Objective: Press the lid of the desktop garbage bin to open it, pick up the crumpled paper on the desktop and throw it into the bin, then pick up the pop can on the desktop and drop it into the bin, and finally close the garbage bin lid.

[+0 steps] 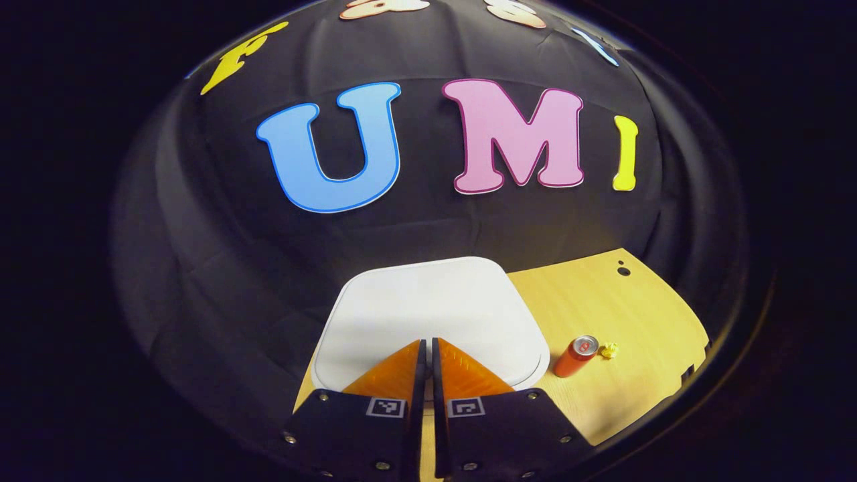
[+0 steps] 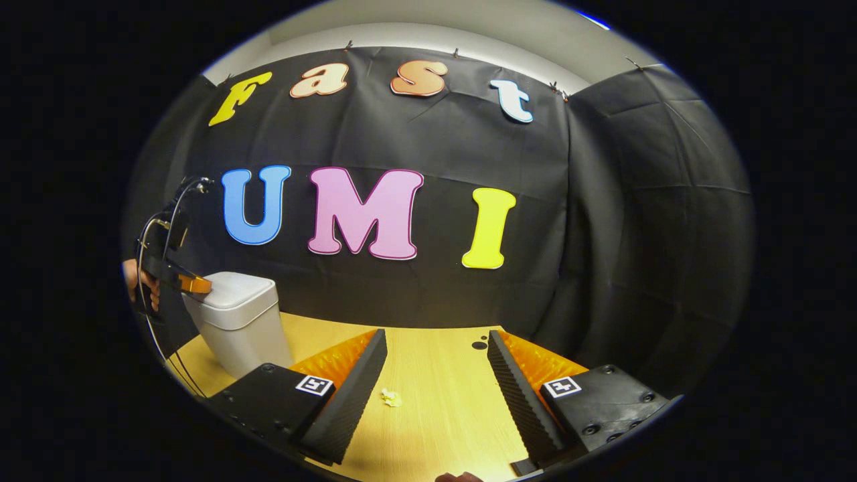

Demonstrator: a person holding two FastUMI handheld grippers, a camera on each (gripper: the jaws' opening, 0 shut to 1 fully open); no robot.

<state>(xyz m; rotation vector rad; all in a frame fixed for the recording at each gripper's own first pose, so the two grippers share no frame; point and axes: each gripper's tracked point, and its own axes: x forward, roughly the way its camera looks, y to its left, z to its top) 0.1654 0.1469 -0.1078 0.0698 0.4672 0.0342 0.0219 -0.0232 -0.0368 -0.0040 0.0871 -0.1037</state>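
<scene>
In the left gripper view my left gripper (image 1: 426, 343) is shut with nothing between its fingers, its tips over the near part of the white bin lid (image 1: 428, 311), which lies closed. To the right on the wooden table lie a red pop can (image 1: 576, 356) on its side and a small yellow crumpled paper (image 1: 609, 350) beside it. In the right gripper view my right gripper (image 2: 436, 338) stands open above the table, with the crumpled paper (image 2: 391, 397) between and below its fingers. The white bin (image 2: 238, 321) stands at the far left, the left gripper (image 2: 194, 285) resting at its lid's edge.
The wooden table (image 1: 636, 314) ends at the black cloth wall behind the bin. A dark cable hole (image 2: 479, 345) sits near the table's back edge. A hand (image 2: 134, 281) holds the left gripper, with cables hanging from it.
</scene>
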